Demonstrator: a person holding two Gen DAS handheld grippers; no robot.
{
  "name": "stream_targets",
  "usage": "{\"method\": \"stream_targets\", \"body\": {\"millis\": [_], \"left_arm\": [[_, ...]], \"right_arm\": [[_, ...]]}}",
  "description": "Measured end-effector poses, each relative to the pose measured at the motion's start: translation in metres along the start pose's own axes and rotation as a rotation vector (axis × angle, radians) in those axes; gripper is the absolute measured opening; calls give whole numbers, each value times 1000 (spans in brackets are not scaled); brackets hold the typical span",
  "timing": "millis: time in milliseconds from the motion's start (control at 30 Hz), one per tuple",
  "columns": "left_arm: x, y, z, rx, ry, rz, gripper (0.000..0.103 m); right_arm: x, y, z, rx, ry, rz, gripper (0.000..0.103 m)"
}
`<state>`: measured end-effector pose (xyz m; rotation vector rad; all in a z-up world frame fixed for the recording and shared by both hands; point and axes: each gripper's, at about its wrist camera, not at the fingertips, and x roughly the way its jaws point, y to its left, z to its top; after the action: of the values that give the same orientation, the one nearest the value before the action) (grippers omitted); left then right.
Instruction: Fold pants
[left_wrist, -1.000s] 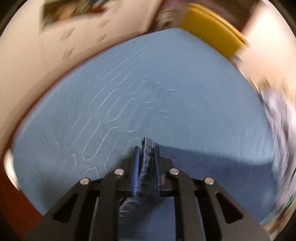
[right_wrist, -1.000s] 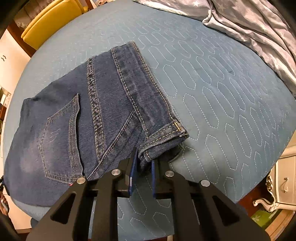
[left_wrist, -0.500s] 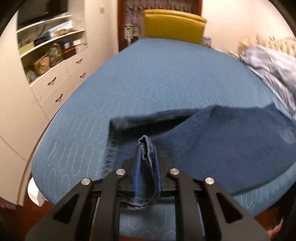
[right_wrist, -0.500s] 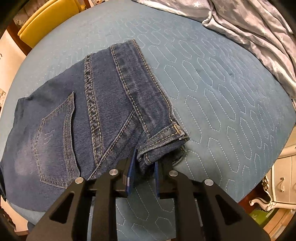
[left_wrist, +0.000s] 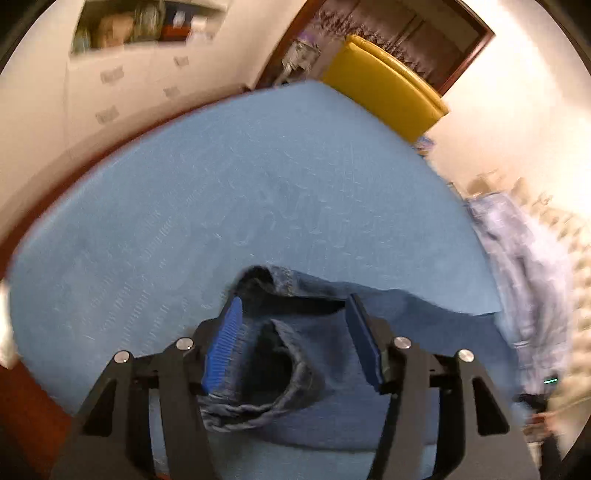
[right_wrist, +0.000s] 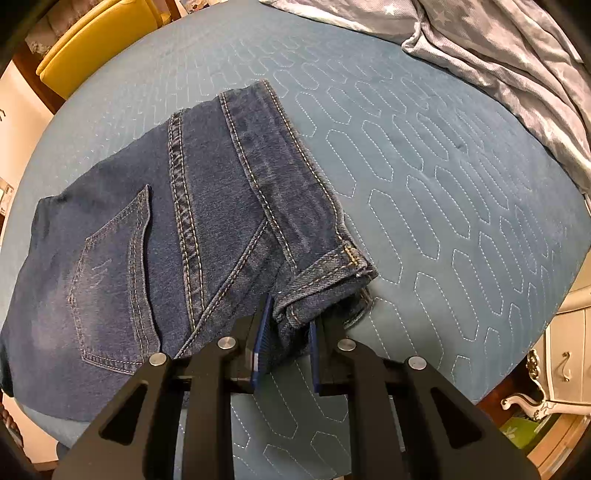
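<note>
Dark blue jeans (right_wrist: 207, 229) lie folded on the quilted blue bed (right_wrist: 424, 184), back pocket up. My right gripper (right_wrist: 290, 314) is shut on the waistband corner at the near edge of the jeans, pointing steeply down. In the blurred left wrist view, my left gripper (left_wrist: 294, 299) has its jaws opening. The blue pads (left_wrist: 225, 339) stand wide apart, and a loose denim hem (left_wrist: 280, 373) lies between them without being pressed. More denim (left_wrist: 406, 317) spreads to the right over the bed (left_wrist: 258, 192).
A crumpled grey star-print blanket (right_wrist: 498, 55) covers the bed's far right side. A yellow chair (left_wrist: 384, 85) stands past the bed's far end. White drawers and shelves (left_wrist: 122, 74) line the left wall. White carved furniture (right_wrist: 565, 362) stands near the bed's lower right edge.
The left jaws have opened wide and let go of the hem they pinched. The left view has swung and tilted. The right gripper has kept its grip and place.
</note>
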<state>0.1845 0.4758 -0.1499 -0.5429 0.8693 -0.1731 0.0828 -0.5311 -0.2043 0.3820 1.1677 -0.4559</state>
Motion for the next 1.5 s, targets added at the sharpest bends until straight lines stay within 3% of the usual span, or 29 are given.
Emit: {"method": "stream_targets", "body": {"millis": [100,167,267,367,400,433,467,533,633,733,967,1033,1067,1100,1167,1300,1367,1433,1500], "left_arm": [[7,12,7,-64,62,-17,46],[9,13,11,-62,88,-50,45],[26,16,16,-82,200,-4,42],[41,15,27,-58,306,-27,38],[46,14,29,-45,330,-18,22],[55,16,32,-29,369,41,8],[61,16,36,-10,393,78,8],[58,10,50,48,352,71,2],[32,5,71,63,144,68,2],[34,11,67,66,119,105,2],[32,4,49,35,14,84,2],[33,4,42,62,-41,123,9],[38,2,40,69,-58,187,10],[39,7,37,58,-78,255,28],[31,14,36,9,-104,224,33],[13,-11,32,82,-133,182,33],[7,-34,22,171,-133,142,30],[16,-59,5,287,-82,90,26],[42,-81,-15,409,0,109,26]], "right_arm": [[1,1,0,-5,3,-12,11],[1,1,1,-8,3,-16,12],[1,1,0,-4,1,-13,12],[1,2,1,-6,2,-17,12],[1,2,1,-5,1,-16,12],[2,2,1,-4,1,-17,12],[2,3,1,-5,2,-19,12],[1,4,2,-7,2,-27,12],[0,4,1,-6,-3,-21,12],[1,3,-1,-4,-11,-20,12],[1,4,-1,-7,-5,-24,13],[0,3,-1,-3,-9,-21,14],[-1,3,-2,0,-13,-17,14],[-1,3,-3,0,-16,-11,14],[-1,2,-4,1,-17,-3,14],[0,1,-2,-4,-7,-1,15],[0,1,0,0,-7,3,18],[0,2,-1,4,-16,12,23],[-1,5,-3,-10,-25,8,25]]}}
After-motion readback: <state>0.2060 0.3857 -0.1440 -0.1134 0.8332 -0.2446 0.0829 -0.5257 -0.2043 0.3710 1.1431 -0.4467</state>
